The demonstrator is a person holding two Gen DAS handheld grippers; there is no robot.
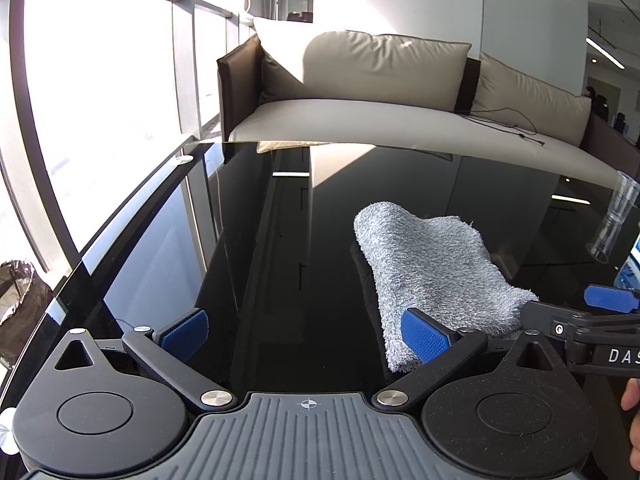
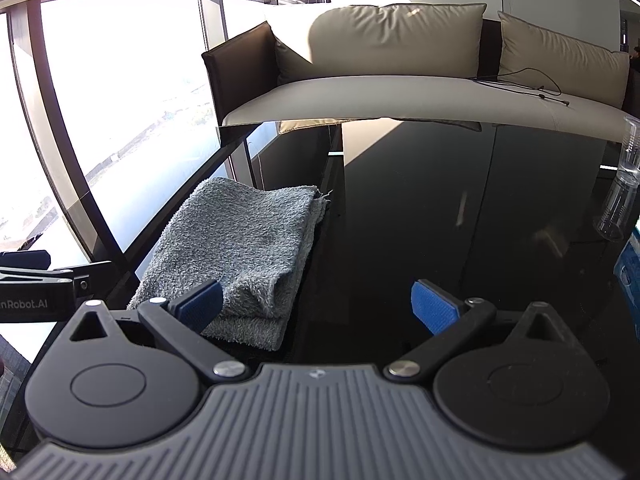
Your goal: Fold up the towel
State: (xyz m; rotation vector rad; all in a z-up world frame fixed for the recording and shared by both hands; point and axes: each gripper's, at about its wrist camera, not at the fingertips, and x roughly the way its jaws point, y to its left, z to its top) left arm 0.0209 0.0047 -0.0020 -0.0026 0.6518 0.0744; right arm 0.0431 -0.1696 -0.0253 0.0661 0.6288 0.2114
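I see my left gripper (image 1: 306, 334) at the bottom of its view, fingers spread wide and holding nothing. The folded grey towel (image 1: 436, 276) lies on the black glass desk (image 1: 260, 240), right of centre, with the right finger's blue pad in front of its near edge. My right gripper (image 2: 318, 306) is equally wide apart and empty, with the towel (image 2: 240, 248) left of centre. A clear plastic cup (image 2: 622, 200) stands at the right edge.
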